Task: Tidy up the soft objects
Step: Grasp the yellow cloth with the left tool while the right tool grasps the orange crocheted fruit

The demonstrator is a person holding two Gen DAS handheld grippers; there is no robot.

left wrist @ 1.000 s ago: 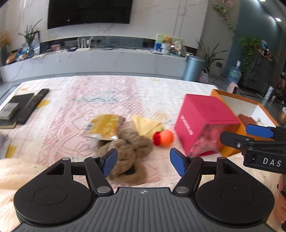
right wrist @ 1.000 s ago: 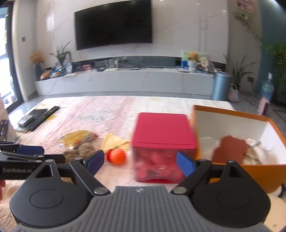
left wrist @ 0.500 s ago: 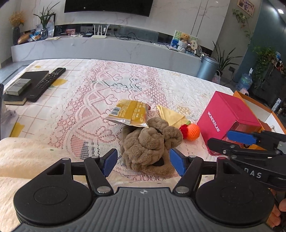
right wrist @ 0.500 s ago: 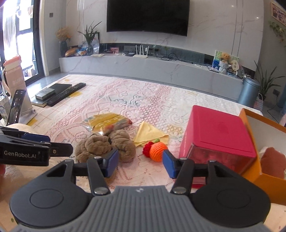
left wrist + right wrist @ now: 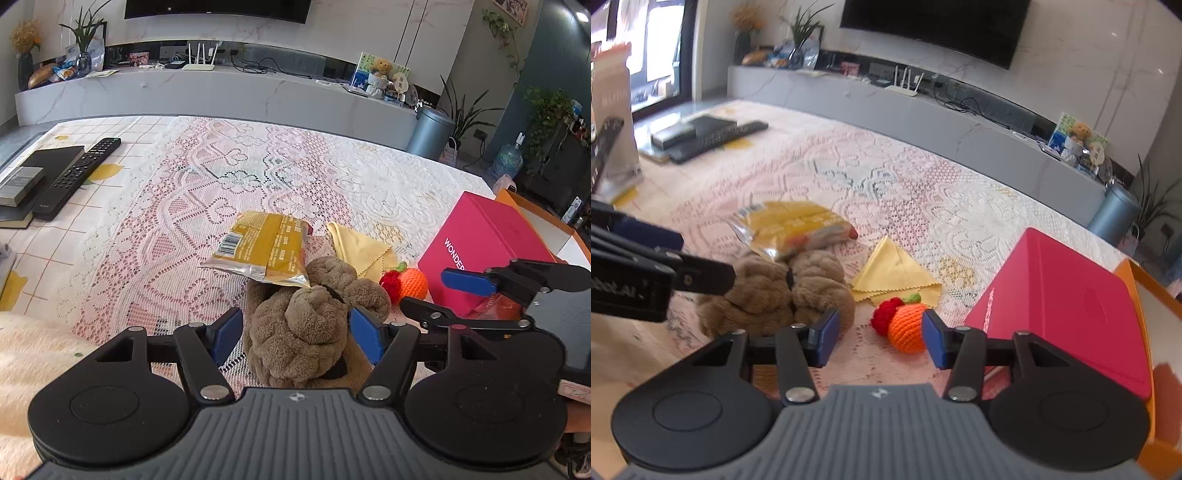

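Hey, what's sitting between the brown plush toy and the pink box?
A small crocheted orange with a red knitted berry beside it, lying on the lace cloth between the plush toy and the pink box; the right wrist view shows it best.

On the table (image 5: 155, 206), a snack packet (image 5: 264, 249) leans on the plush toy (image 5: 306, 328) behind it; right of these lie a folded cloth (image 5: 364, 251), then a crocheted fruit (image 5: 412, 284), then a box (image 5: 487, 243); the remote (image 5: 75, 177) sits far left, seemingly beside books (image 5: 22, 184).

Black left gripper (image 5: 295, 334) and right gripper (image 5: 880, 338), blue-padded fingers (image 5: 364, 334), silver screws, ribbed grey housings
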